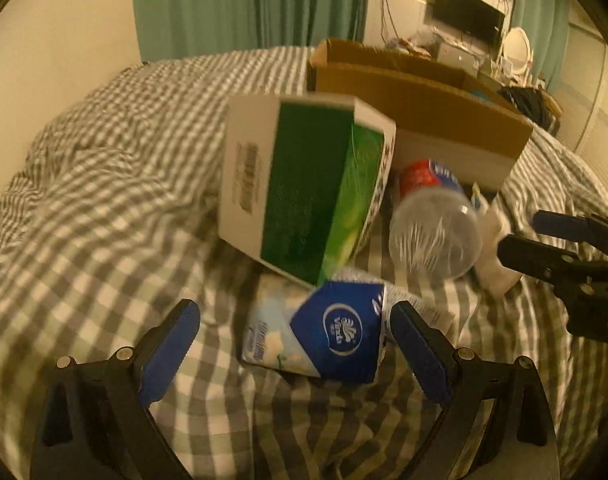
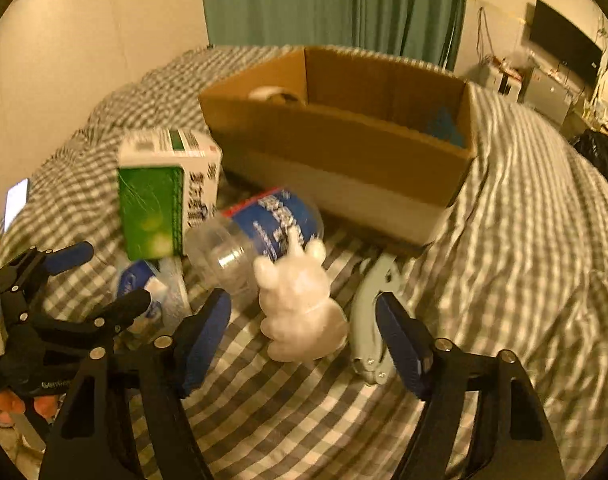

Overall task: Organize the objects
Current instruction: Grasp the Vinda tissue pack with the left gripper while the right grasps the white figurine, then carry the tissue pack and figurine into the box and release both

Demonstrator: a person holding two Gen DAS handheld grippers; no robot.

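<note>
On the bed, both wide-open, empty hand-held grippers straddle targets: the left hand-held gripper [image 1: 295, 344] a soft, light tissue pack [image 1: 324, 334], the right hand-held gripper [image 2: 304, 332] a probably rigid, fragile white figurine [image 2: 299, 312], best pinched across its body.

Black gripper [image 1: 291, 344] frames, blue pads [image 2: 205, 334]

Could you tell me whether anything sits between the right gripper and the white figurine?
Nothing visible does. The right gripper is open with the white figurine standing between its jaws. The clear bottle lies just behind the figurine and a grey tool rests beside the right-hand jaw.
</note>
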